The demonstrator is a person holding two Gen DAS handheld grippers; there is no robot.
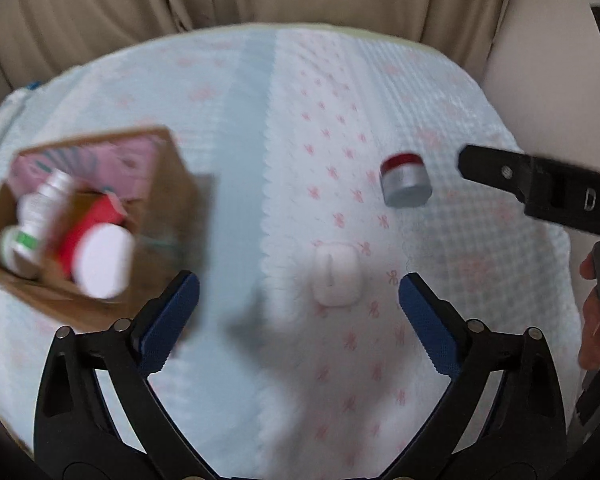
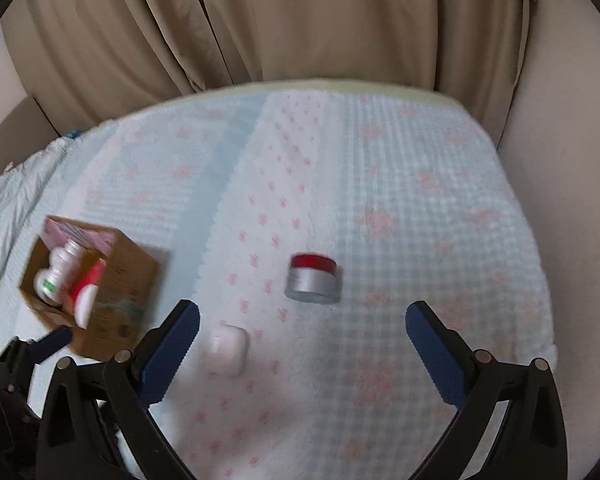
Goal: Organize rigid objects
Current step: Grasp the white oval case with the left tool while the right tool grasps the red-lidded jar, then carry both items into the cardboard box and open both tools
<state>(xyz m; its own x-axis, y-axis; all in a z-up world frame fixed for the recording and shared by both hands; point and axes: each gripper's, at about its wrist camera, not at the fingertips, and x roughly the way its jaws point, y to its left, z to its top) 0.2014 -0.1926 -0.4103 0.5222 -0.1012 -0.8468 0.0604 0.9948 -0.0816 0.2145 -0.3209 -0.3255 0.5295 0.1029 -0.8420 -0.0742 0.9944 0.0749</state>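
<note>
Lying at 12 o'clock just ahead of the left gripper [image 1: 299, 292], jaws wide and empty, the white case [image 1: 335, 277] is nearer it; right gripper [image 2: 302, 322], also released, faces the jar [image 2: 313, 279] w/ red lid.

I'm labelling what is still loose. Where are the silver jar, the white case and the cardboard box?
silver jar [image 2: 314, 280], right wrist view, on its silver side wall.
white case [image 1: 335, 276], left wrist view, middle of its top face.
cardboard box [image 2: 130, 280], right wrist view, on its brown outer side.
</note>
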